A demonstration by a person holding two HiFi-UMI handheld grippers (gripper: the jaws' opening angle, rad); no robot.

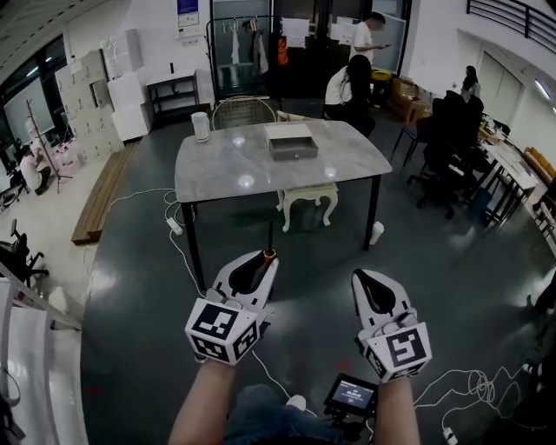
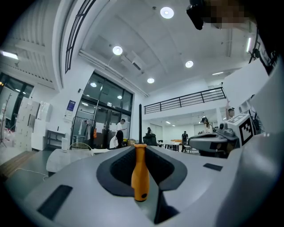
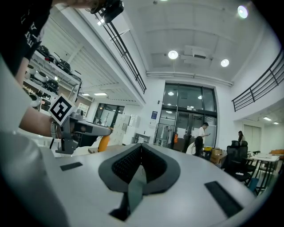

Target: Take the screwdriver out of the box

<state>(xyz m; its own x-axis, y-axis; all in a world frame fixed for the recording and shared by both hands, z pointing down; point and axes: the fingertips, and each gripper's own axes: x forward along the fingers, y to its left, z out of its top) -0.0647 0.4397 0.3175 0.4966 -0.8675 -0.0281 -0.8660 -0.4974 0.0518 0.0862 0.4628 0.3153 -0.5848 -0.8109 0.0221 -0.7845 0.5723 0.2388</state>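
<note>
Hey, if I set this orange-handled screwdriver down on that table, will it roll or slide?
Probably rolls: the screwdriver handle looks round and smooth. Its thin shaft looks stiff, so no flopping. The table top looks glossy, so it may slide.

Open-plan office; desks (image 1: 512, 165), office chairs (image 1: 434, 161), lockers (image 1: 87, 96), mezzanine railing (image 1: 512, 16)

We look at a pale stone-topped table (image 1: 234, 169); on it a grey box (image 1: 292, 143) sits near the far edge, with a white cup (image 1: 201, 127) at the far left corner.
</note>
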